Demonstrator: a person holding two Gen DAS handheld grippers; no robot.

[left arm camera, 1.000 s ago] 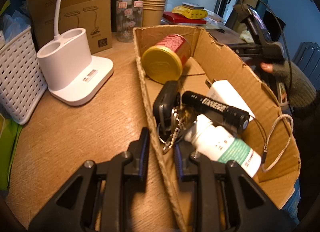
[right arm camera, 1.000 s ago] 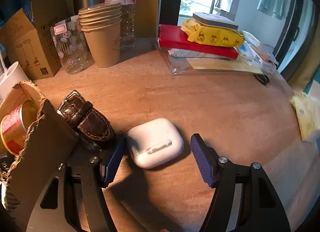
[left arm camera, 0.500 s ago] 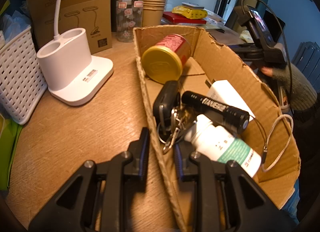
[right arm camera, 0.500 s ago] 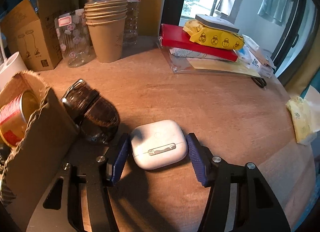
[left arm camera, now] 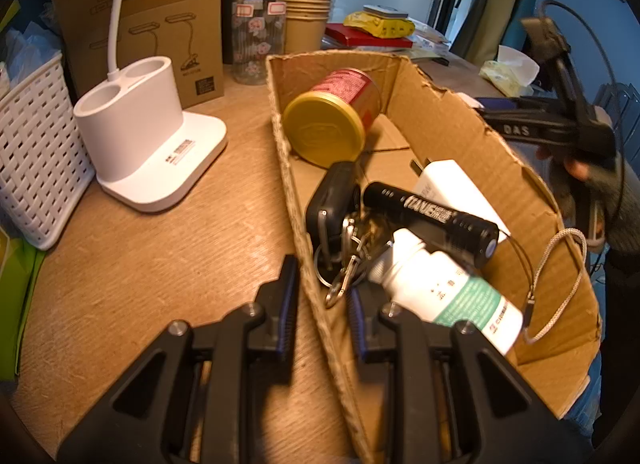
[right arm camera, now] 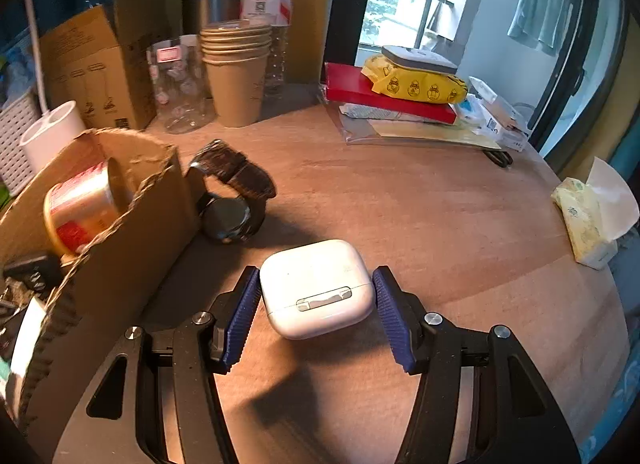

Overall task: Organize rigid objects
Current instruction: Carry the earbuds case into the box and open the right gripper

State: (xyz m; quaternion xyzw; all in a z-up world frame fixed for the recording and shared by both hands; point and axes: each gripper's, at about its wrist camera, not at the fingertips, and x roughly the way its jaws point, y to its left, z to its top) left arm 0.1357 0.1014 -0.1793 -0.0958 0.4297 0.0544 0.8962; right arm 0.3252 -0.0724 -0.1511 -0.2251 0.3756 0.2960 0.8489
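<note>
My right gripper (right arm camera: 316, 312) is shut on a white earbud case (right arm camera: 317, 287) and holds it above the wooden table, just right of the cardboard box (right arm camera: 132, 219). A brown-strap watch (right arm camera: 232, 195) lies on the table against the box's outer wall. My left gripper (left arm camera: 322, 296) is shut on the near wall of the cardboard box (left arm camera: 304, 264). The box holds a red tin with a yellow lid (left arm camera: 332, 119), a car key with rings (left arm camera: 332, 203), a black flashlight (left arm camera: 432, 219), a white pill bottle (left arm camera: 444, 296) and a white charger (left arm camera: 452, 187).
A white lamp base (left arm camera: 148, 135), a white basket (left arm camera: 32, 159) and a lamp carton (left arm camera: 152, 23) stand left of the box. Paper cups (right arm camera: 236, 71), a glass jar (right arm camera: 176, 83), bottles, a red book with a yellow pack (right arm camera: 400, 83) and tissues (right arm camera: 592, 215) ring the table.
My right gripper has closed on the earbud case and lifted it. The watch has tipped over beside the box. The left gripper and box have not moved.
</note>
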